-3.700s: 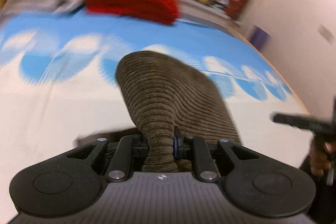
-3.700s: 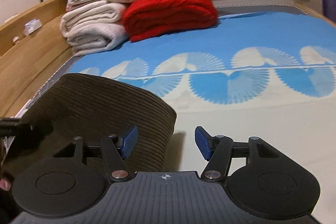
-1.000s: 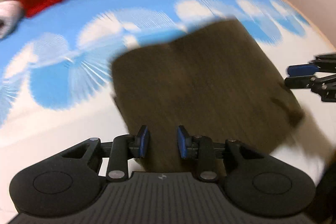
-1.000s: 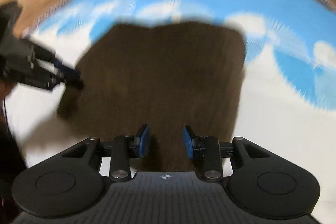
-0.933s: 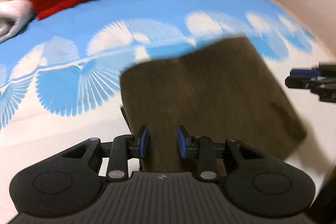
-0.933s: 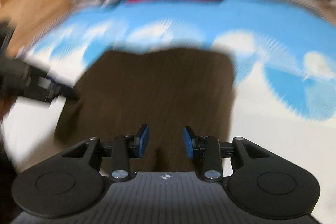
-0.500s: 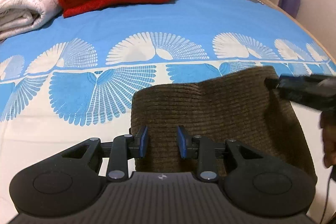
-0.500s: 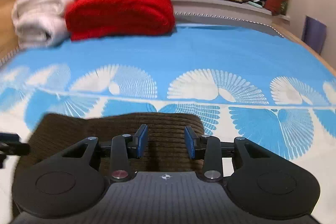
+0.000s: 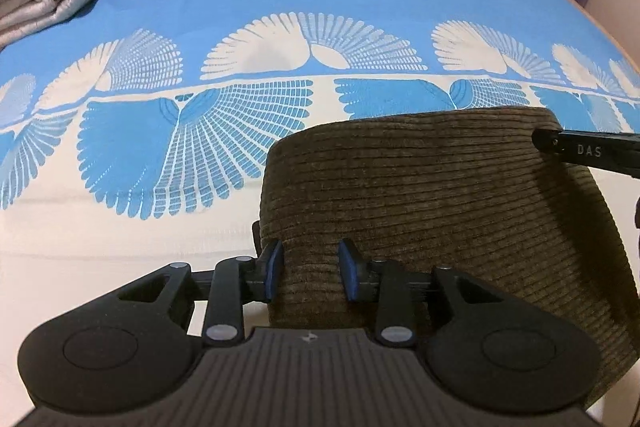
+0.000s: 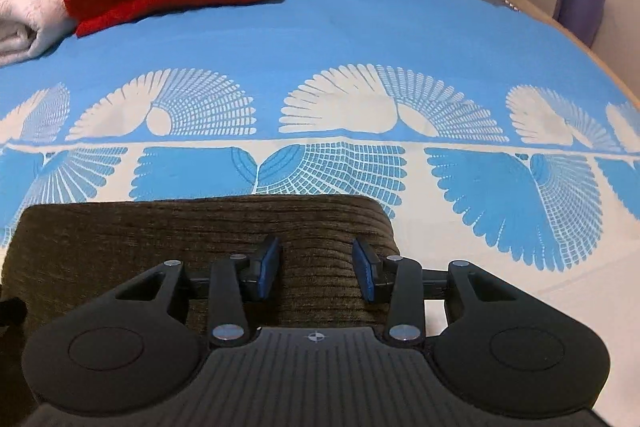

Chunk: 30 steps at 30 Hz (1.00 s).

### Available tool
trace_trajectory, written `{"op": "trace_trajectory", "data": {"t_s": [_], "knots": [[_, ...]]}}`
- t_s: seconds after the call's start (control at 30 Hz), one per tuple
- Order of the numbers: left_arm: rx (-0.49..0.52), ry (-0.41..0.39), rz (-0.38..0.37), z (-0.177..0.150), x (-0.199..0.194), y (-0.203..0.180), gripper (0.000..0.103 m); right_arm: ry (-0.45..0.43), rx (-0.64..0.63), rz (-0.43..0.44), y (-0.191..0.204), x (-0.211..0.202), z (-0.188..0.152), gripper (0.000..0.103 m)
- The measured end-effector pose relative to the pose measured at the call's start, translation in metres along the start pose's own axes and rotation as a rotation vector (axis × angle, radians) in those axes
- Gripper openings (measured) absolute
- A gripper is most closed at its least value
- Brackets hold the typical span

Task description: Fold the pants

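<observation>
Left wrist view: the pants (image 9: 432, 203) now sit as a compact corduroy bundle on the bed (image 9: 120, 235), lower right of frame, where seconds ago the left tongs (image 9: 310, 273) pinched them. Now left tongs and right tongs (image 10: 316, 267) are both parted, gripping nothing, so the fold looks basically done

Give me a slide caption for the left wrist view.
Open left gripper over folded brown corduroy pants on a blue-and-white bedspread.
</observation>
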<state>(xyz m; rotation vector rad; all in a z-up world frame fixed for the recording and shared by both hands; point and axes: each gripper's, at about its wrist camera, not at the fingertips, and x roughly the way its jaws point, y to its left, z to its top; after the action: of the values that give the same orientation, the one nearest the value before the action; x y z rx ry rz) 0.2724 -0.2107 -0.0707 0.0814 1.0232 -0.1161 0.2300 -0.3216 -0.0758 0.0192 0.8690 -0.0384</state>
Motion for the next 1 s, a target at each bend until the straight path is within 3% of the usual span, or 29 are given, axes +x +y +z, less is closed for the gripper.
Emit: {"op": "trace_trajectory", "data": {"t_s": [0.1, 0.17, 0.27, 0.37, 0.6, 0.77, 0.9, 0.93, 1.0], "knots": [[0.025, -0.006, 0.012, 0.000, -0.006, -0.004, 0.037, -0.018, 0.005, 0.018, -0.004, -0.010, -0.001, 0.042], [0.029, -0.012, 0.011, 0.000, -0.011, -0.003, 0.037, -0.024, 0.019, 0.018, -0.008, -0.020, 0.000, 0.055], [0.003, -0.010, -0.008, -0.002, -0.023, 0.001, 0.037, -0.023, 0.017, -0.016, -0.013, -0.039, -0.004, 0.063], [-0.023, -0.028, -0.031, -0.008, -0.040, 0.003, 0.038, -0.037, 0.016, -0.009, -0.018, -0.060, -0.012, 0.065], [0.033, -0.021, -0.043, -0.041, -0.069, -0.017, 0.038, -0.017, 0.019, 0.055, -0.006, -0.101, -0.035, 0.068], [0.111, 0.077, -0.035, -0.070, -0.062, -0.034, 0.037, 0.048, -0.065, 0.063, 0.010, -0.114, -0.062, 0.068], [0.263, 0.082, 0.014, -0.093, -0.051, -0.051, 0.039, 0.291, -0.169, 0.024, 0.007, -0.083, -0.099, 0.074], [0.264, 0.067, 0.026, -0.093, -0.056, -0.052, 0.039, 0.280, -0.182, 0.022, 0.007, -0.083, -0.101, 0.079], [0.240, 0.041, 0.033, -0.089, -0.069, -0.049, 0.042, 0.237, -0.163, 0.012, 0.003, -0.094, -0.093, 0.078]]}}
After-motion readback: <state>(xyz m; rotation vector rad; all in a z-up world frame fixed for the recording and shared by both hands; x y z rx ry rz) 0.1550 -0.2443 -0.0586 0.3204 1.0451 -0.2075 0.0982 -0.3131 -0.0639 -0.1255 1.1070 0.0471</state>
